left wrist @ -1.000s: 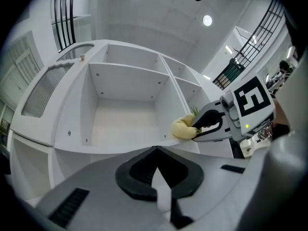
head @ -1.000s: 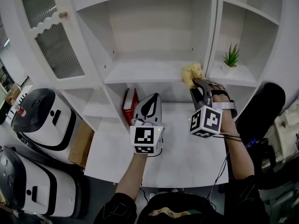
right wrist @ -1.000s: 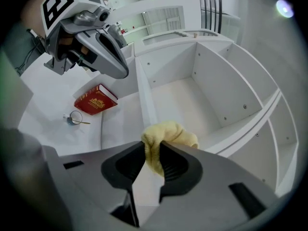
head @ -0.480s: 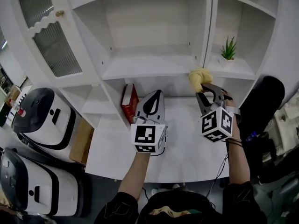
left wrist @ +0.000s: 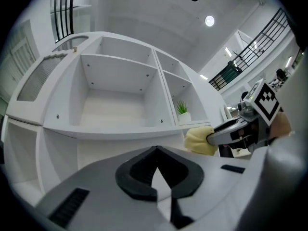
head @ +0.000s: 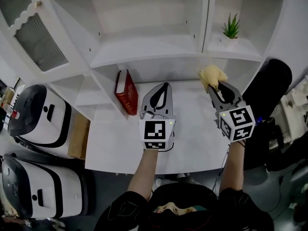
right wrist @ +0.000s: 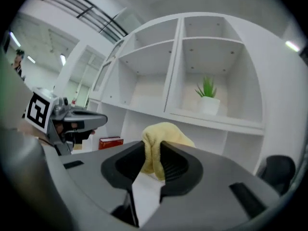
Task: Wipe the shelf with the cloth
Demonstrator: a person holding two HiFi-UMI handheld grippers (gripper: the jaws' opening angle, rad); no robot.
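At eleven o'clock, under the shelf (head: pixel 144 52), stands a red book (head: pixel 126 91). Centrally, over the white surface (head: pixel 192 129), the left gripper (head: pixel 165 86) hovers, jaws clenched and empty. At one o'clock, the right gripper (head: pixel 216 86) has its jaws grasping the yellow cloth (head: pixel 211 75), just below the shelf.

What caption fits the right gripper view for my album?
Right gripper holds a yellow cloth before white shelves and a plant.

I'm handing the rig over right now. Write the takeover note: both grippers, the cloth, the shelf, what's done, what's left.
Right gripper: fingers shut on the yellow cloth, held over the back right of the desk, below the shelf and off it.
Left gripper: shut, empty, over the middle of the desk.
Potted plant stands in the right compartment; red book under the shelf at left.
Done: cannot tell how much is wiped.
Left: raise the cloth onto the shelf and wipe.
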